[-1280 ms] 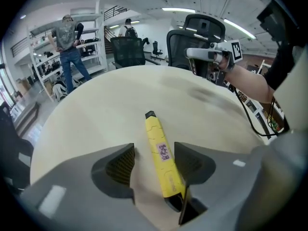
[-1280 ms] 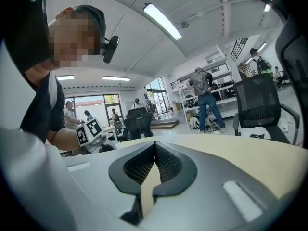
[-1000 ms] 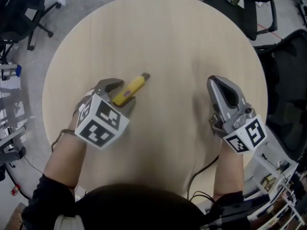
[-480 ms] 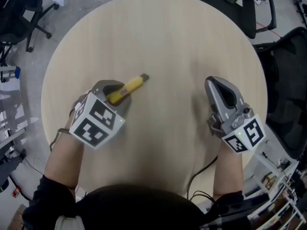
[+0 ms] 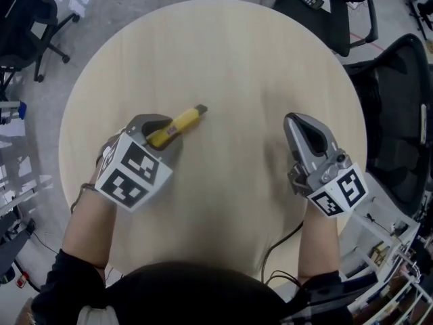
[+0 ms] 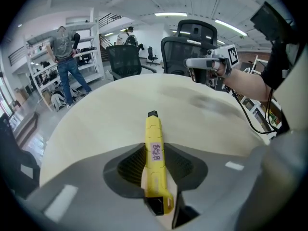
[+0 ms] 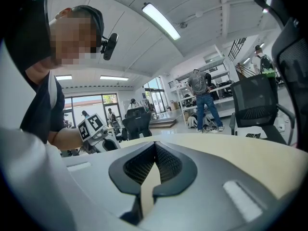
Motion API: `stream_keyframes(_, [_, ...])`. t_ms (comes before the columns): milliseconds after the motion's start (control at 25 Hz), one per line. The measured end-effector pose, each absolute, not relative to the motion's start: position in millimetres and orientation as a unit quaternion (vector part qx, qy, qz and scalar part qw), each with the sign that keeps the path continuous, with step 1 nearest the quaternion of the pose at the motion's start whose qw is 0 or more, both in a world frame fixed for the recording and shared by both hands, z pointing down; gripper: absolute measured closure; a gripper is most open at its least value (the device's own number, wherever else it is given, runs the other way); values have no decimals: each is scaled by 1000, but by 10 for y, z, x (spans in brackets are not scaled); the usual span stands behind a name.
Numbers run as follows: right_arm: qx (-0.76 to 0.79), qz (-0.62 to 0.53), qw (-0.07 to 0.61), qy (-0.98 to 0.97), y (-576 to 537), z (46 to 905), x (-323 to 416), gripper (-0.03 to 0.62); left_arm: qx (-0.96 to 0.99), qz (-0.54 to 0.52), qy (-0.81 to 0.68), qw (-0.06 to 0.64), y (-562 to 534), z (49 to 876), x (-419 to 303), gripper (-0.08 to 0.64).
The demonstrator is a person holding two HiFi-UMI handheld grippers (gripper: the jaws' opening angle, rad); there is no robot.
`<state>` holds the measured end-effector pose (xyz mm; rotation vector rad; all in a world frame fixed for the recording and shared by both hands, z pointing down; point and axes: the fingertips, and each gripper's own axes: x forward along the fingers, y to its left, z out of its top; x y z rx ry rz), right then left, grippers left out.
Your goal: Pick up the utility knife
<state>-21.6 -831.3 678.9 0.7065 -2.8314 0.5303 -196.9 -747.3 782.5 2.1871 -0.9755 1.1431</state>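
Observation:
A yellow utility knife (image 5: pixel 177 123) (image 6: pixel 155 163) with a black tip lies slanted on the round wooden table (image 5: pixel 223 59), left of the middle. My left gripper (image 5: pixel 157 133) (image 6: pixel 155 154) is shut on the knife's rear half; its jaws have just been closing, and both pads press the yellow body while the tip sticks out ahead. On the table's right side my right gripper (image 5: pixel 302 127) (image 7: pixel 155 148) rests shut, its pads touching at the tips with nothing between them.
Black office chairs (image 5: pixel 399 107) stand close to the table's right edge and another (image 5: pixel 34 19) at far left. A cable (image 5: pixel 281 246) trails off the near edge. Shelves and standing people (image 6: pixel 65 64) are in the background.
The left gripper's jaws closed onto the knife's rear half. The knife and both hands stayed nearly where they were.

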Motion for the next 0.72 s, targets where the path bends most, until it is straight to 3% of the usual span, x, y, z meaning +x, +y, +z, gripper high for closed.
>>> stream_keyframes(720, [283,141,64,-946,-7769,5680,358,578,842,311,-403,181,-7311,6346,-1744,440])
